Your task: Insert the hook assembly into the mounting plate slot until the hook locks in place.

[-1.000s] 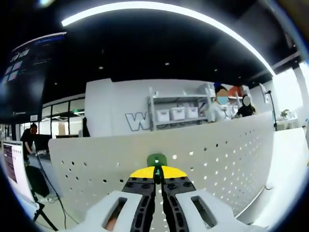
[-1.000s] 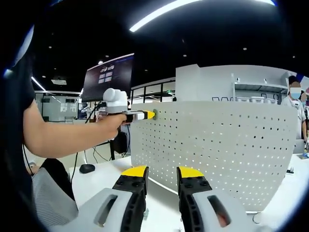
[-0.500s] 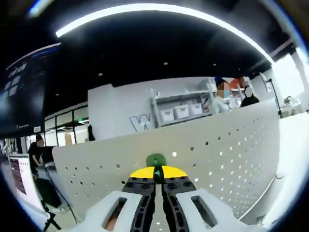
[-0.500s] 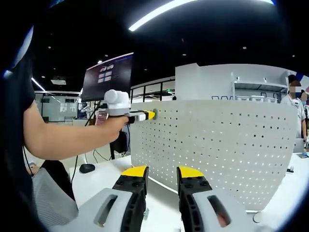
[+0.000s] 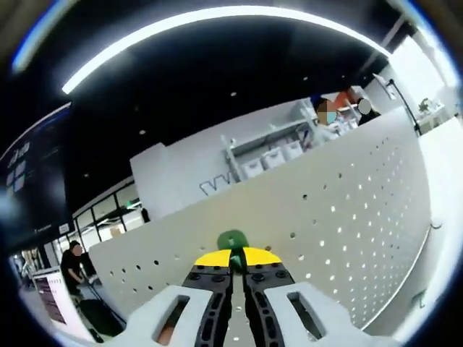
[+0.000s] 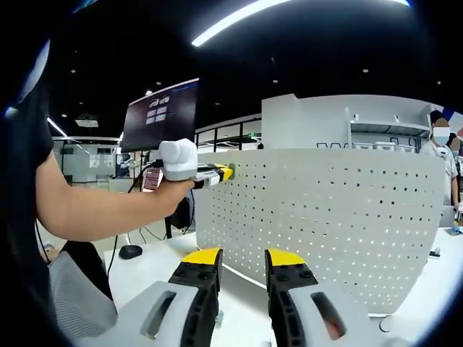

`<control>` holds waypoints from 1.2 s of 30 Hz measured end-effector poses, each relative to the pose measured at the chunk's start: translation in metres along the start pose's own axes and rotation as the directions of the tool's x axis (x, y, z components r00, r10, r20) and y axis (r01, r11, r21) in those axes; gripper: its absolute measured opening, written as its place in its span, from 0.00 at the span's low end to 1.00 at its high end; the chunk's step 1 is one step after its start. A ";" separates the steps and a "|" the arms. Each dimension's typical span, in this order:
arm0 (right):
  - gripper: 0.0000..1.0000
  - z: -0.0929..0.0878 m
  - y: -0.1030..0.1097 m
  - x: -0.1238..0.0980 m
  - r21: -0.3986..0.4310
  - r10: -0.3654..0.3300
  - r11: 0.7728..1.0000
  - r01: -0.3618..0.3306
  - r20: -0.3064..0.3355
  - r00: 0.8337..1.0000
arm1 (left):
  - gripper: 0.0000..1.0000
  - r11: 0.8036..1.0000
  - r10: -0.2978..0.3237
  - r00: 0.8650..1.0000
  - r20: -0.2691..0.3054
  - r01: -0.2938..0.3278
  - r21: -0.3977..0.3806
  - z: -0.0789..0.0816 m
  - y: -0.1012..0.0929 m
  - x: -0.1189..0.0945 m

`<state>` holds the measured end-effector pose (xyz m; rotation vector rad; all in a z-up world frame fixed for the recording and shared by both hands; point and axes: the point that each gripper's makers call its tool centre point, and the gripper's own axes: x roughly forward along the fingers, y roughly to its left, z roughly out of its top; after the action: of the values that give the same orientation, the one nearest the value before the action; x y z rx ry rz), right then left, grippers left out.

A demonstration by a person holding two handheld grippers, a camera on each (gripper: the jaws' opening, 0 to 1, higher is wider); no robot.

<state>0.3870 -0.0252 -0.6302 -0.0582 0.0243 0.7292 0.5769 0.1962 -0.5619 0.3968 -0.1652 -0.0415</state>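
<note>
A: Left gripper [image 5: 231, 259] first. Jaws drawn together on a small green hook [image 5: 233, 241], which pokes out past the yellow tips at 12 o'clock in the left gripper view.

B: And the hook against the plate?

A: It sits at the face of the white perforated mounting plate [image 5: 347, 210], near the upper edge. In the right gripper view the left gripper [image 6: 230, 171] is at 10 o'clock, its tips up against the plate's [image 6: 325, 217] top left corner (whether the hook has seated, too small to tell).

B: Right gripper?

A: Right gripper [image 6: 241, 262] at 6 o'clock in its own view, jaws apart with nothing between them, held back from the plate.

B: Step in hand?

A: Judged: insertion under way, lock not confirmed. Next move calls for pressing the hook straight into its slot, then a settle until it catches; the free gripper could steady the plate if it rocks.

B: Surface and room?

A: The plate stands upright on a white tabletop [image 6: 152, 264]. A person's forearm [image 6: 94, 206] reaches in from 9 o'clock. Behind: a dark monitor [image 6: 163, 112] at 11, a shelving rack with white bins [image 5: 268, 155], a curved ceiling light strip [image 5: 217, 18], and people at the far right.
</note>
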 end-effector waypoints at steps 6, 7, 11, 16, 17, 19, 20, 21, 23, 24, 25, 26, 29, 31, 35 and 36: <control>0.22 0.001 -0.002 -0.002 0.001 -0.005 1.000 0.005 0.003 1.000 | 0.04 0.997 -0.015 1.000 -0.010 0.015 -0.073 -0.004 0.000 -0.004; 0.22 0.001 -0.002 -0.002 0.002 -0.005 1.000 0.005 0.004 1.000 | 0.05 0.997 -0.016 1.000 -0.008 0.015 -0.071 -0.004 0.000 -0.005; 0.22 0.001 -0.001 -0.002 -0.001 -0.003 1.000 0.003 0.003 1.000 | 0.07 0.996 -0.025 1.000 -0.018 0.023 -0.084 -0.007 -0.002 -0.009; 0.22 0.001 -0.001 -0.004 -0.001 -0.005 1.000 0.005 0.005 1.000 | 0.12 0.989 -0.026 0.999 -0.037 0.020 -0.144 -0.015 -0.001 -0.017; 0.22 0.001 -0.002 -0.004 -0.001 -0.006 1.000 0.006 0.003 1.000 | 0.12 0.989 -0.027 0.999 -0.037 0.021 -0.149 -0.016 -0.001 -0.019; 0.22 0.000 -0.002 -0.004 -0.001 -0.006 1.000 0.006 0.001 1.000 | 0.13 0.987 -0.025 0.999 -0.041 0.018 -0.157 -0.019 0.000 -0.023; 0.22 0.000 -0.002 -0.004 -0.001 -0.005 1.000 0.005 0.001 1.000 | 0.14 0.987 -0.026 0.999 -0.044 0.019 -0.160 -0.020 0.000 -0.025; 0.22 0.000 -0.001 -0.004 0.000 -0.004 1.000 0.004 0.001 1.000 | 0.14 0.986 -0.028 0.998 -0.047 0.020 -0.163 -0.021 -0.001 -0.027; 0.22 0.000 0.000 -0.004 -0.001 -0.002 1.000 0.002 0.001 1.000 | 0.16 0.985 -0.028 0.998 -0.051 0.019 -0.172 -0.022 -0.001 -0.034; 0.22 -0.001 0.000 -0.003 0.000 -0.001 1.000 0.001 0.000 1.000 | 0.16 0.984 -0.030 0.998 -0.050 0.021 -0.177 -0.023 -0.001 -0.037; 0.22 -0.001 0.001 -0.003 0.000 0.001 1.000 -0.001 0.000 1.000 | 0.16 0.983 -0.034 0.998 -0.050 0.024 -0.182 -0.023 -0.002 -0.039; 0.22 -0.002 0.002 -0.003 -0.001 0.002 1.000 -0.002 -0.001 1.000 | 0.17 0.982 -0.035 0.998 -0.052 0.025 -0.185 -0.024 -0.002 -0.043; 0.22 -0.001 0.001 -0.003 -0.005 -0.001 1.000 0.001 0.000 1.000 | 0.19 0.979 -0.045 0.997 -0.056 0.033 -0.201 -0.027 -0.004 -0.051; 0.22 -0.001 0.000 -0.004 -0.006 -0.005 1.000 0.005 0.002 1.000 | 0.20 0.976 -0.050 0.997 -0.061 0.036 -0.215 -0.030 -0.005 -0.056; 0.22 0.000 -0.003 -0.006 -0.008 -0.015 1.000 0.015 0.004 1.000 | 0.21 0.971 -0.050 0.997 -0.061 0.034 -0.236 -0.031 -0.004 -0.066; 0.22 0.000 -0.004 -0.006 -0.009 -0.016 1.000 0.016 0.003 1.000 | 0.21 0.970 -0.051 0.997 -0.061 0.035 -0.241 -0.032 -0.004 -0.069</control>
<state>0.3846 -0.0321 -0.6298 -0.0657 0.0179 0.7131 0.5140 0.2093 -0.6028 0.1599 -0.0839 -0.0898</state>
